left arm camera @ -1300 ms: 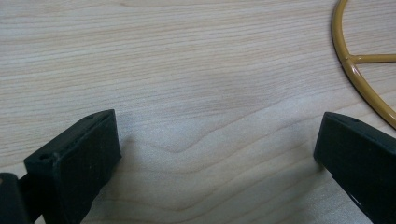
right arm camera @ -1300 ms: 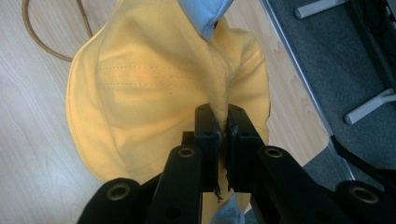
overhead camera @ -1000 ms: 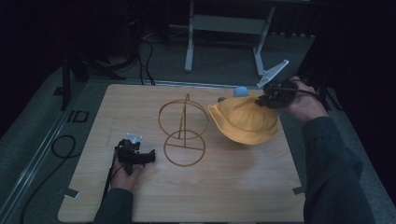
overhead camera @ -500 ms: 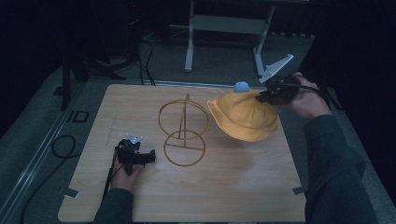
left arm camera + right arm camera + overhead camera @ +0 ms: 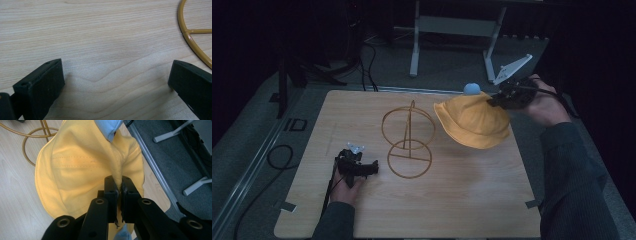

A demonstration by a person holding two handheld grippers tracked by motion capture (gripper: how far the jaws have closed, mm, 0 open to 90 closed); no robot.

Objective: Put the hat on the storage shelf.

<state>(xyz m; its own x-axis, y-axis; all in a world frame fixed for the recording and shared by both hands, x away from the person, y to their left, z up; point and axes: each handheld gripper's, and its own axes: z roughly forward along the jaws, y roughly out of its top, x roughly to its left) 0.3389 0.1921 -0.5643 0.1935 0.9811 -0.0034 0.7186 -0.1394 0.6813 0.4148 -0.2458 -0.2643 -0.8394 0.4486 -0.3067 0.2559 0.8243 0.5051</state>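
High view: soft yellow fabric bucket hat [image 5: 472, 122] with a pale blue pompom [image 5: 471, 89] hangs lifted above the far right part of the light wooden counter [image 5: 462, 200], just right of the gold wire hat stand [image 5: 408, 137]. Hat apart from the stand, not yet on it. Right claw [image 5: 497, 100] holds it at the far edge of the fabric.

Right gripper view: right claw [image 5: 119, 188] clenched on a pinched fold of the hat [image 5: 75, 175], jaws pressed close with cloth between them. Brim droops below and to the left; stand's rings [image 5: 32, 142] visible beyond the hat.

Left gripper view: left claw [image 5: 115, 82] released, jaws wide apart, nothing between them, resting low over bare wood [image 5: 100, 37]. Curved gold base ring of the stand [image 5: 190, 37] lies near its right jaw, not touching. In the high view the left claw [image 5: 364, 169] sits near the front left, just beside the stand's base ring.

Judgement on the step: hat appears to be in carry toward the stand. To do it well, keep the pinch firm, since the grip is on one fold only and the fabric could slip. Lift high enough that the drooping brim clears the upright ring, centre the crown opening over the top, then lower straight. Left claw is placed to steady the base ring if the light stand shifts.
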